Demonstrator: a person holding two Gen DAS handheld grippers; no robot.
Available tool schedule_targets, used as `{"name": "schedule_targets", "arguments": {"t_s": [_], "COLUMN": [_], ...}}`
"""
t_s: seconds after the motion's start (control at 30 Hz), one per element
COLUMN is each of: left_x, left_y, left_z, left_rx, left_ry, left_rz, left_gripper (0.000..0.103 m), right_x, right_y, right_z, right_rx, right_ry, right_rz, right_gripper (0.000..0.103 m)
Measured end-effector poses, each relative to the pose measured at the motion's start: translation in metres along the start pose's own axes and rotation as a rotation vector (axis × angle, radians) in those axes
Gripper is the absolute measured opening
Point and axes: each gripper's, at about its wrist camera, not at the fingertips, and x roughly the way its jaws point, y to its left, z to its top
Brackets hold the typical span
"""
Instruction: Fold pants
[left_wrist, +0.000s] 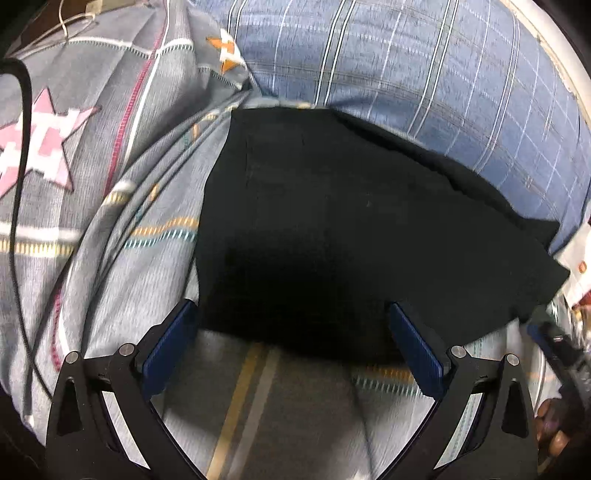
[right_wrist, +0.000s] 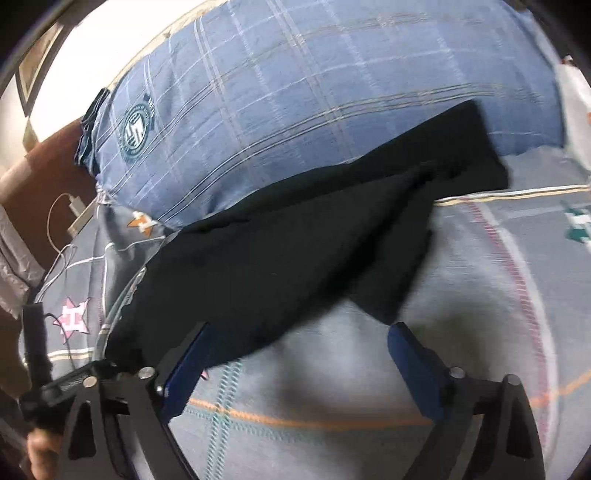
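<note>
The black pants (left_wrist: 332, 221) lie folded on a grey patterned bed sheet (left_wrist: 266, 406), their far edge against a blue plaid pillow (left_wrist: 424, 74). My left gripper (left_wrist: 291, 306) is open, its blue pads (left_wrist: 173, 350) straddling the pants' near edge without pressing it. In the right wrist view the pants (right_wrist: 277, 251) stretch from the lower left to the upper right. My right gripper (right_wrist: 301, 328) is open over the sheet (right_wrist: 332, 387), just short of the pants' near edge, with its left pad (right_wrist: 188, 369) beside the cloth. Nothing is held.
The pillow (right_wrist: 295, 92) lies along the far side. A black cable (left_wrist: 22, 147) runs down the sheet's left side. A charger with a white cord (right_wrist: 79, 218) sits near the brown headboard (right_wrist: 48, 162). A hand (left_wrist: 550, 432) holds the other gripper at the right edge.
</note>
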Motion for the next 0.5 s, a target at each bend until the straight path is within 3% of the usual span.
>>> {"name": "schedule_targets", "arguments": {"t_s": [0.1,0.13,0.17,0.2,0.23,0.33,0.43,0.5], "left_x": [0.006,0.007,0.008,0.008,0.008,0.003,-0.028,-0.048], "left_y": [-0.001,-0.001,-0.002,-0.003,-0.004,-0.005,0.005,0.01], "left_z": [0.011,0.014,0.018,0.021,0.025,0.035,0.049,0.056], "left_rx": [-0.024,-0.024,-0.018,-0.003,0.015,0.052,0.105,0.15], "left_ry": [-0.004,-0.01,-0.015,-0.015,-0.005,0.024,-0.021,-0.064], "left_rz": [-0.014,-0.034,-0.043,-0.042,-0.069,-0.137,-0.173,-0.156], "left_gripper": [0.102,0.096,0.087,0.056,0.032,0.022,0.021,0.021], "right_x": [0.024,0.026,0.029,0.035,0.038,0.031,0.01,-0.001], "right_y": [0.001,0.003,0.005,0.008,0.009,0.024,0.047,0.061], "right_z": [0.004,0.007,0.009,0.011,0.011,0.011,0.012,0.01], "right_rx": [0.027,0.025,0.023,0.022,0.021,-0.025,-0.061,-0.064], "right_ry": [0.026,0.001,0.004,0.034,0.041,0.03,0.023,0.016], "right_rz": [0.014,0.02,0.038,0.084,0.09,0.092,0.161,0.233], "right_gripper": [0.075,0.071,0.049,0.026,0.018,0.008,0.008,0.008]}}
